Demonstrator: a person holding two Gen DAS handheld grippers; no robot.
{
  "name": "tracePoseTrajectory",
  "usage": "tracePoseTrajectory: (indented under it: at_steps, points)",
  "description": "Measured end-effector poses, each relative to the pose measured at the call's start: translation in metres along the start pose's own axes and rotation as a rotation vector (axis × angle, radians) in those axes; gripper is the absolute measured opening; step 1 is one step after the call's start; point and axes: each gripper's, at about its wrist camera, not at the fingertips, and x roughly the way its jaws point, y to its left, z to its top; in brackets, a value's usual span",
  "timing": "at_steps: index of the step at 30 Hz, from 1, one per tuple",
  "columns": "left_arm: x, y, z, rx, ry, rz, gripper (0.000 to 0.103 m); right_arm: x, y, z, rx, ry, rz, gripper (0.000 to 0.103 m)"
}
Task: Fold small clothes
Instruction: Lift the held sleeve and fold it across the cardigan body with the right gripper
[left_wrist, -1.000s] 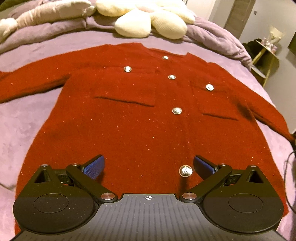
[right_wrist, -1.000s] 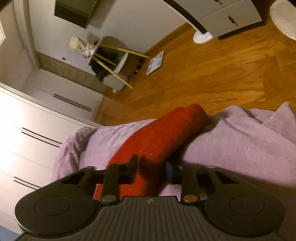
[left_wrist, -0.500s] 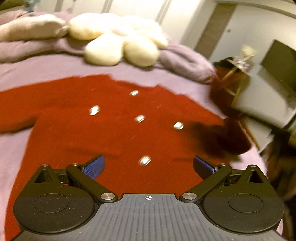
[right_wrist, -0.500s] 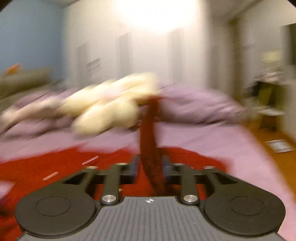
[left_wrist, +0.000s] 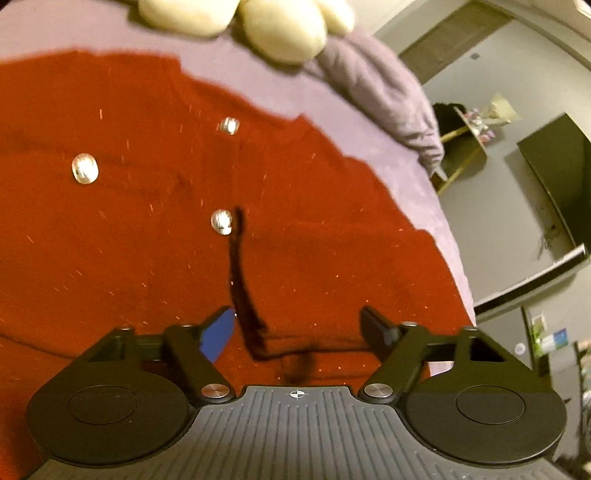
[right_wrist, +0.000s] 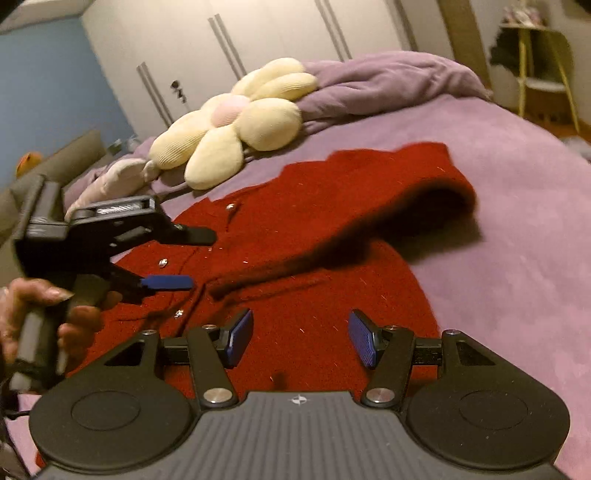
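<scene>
- While the red cardigan (right_wrist: 295, 236) lies flat, buttons up, on the purple bed (right_wrist: 517, 192), one sleeve (right_wrist: 413, 195) is folded across its front.
- The right gripper (right_wrist: 301, 338) hovers over the cardigan's lower part, fingers apart, nothing between them.
- The left gripper (left_wrist: 297, 332), held in a hand (right_wrist: 48, 321), hangs over the cloth beside the button row; its fingers have just been closing yet stand apart, gripping nothing.
- A cream flower-shaped cushion (right_wrist: 229, 129) rests near the collar.

Red buttoned cardigan (right_wrist: 295, 236) flat on bed, one sleeve (right_wrist: 424, 184) folded inward
</scene>
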Motion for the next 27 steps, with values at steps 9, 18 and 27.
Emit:
tracePoseTrajectory:
  at_steps: [9,18,27]
  points:
    - [0.03,0.015,0.005,-0.203,0.032,0.011,0.023,0.0,-0.02,-0.002,0.133,-0.008,0.018,0.058]
    - [-0.035,0.007,0.05,0.024,-0.118,0.018,0.017,0.008,-0.016,0.032,0.137,-0.067,0.029,0.058]
    - [-0.058,0.066,0.073,0.168,-0.215,0.333,0.025,0.057,-0.019,0.054,0.24,-0.024,0.065,0.058]
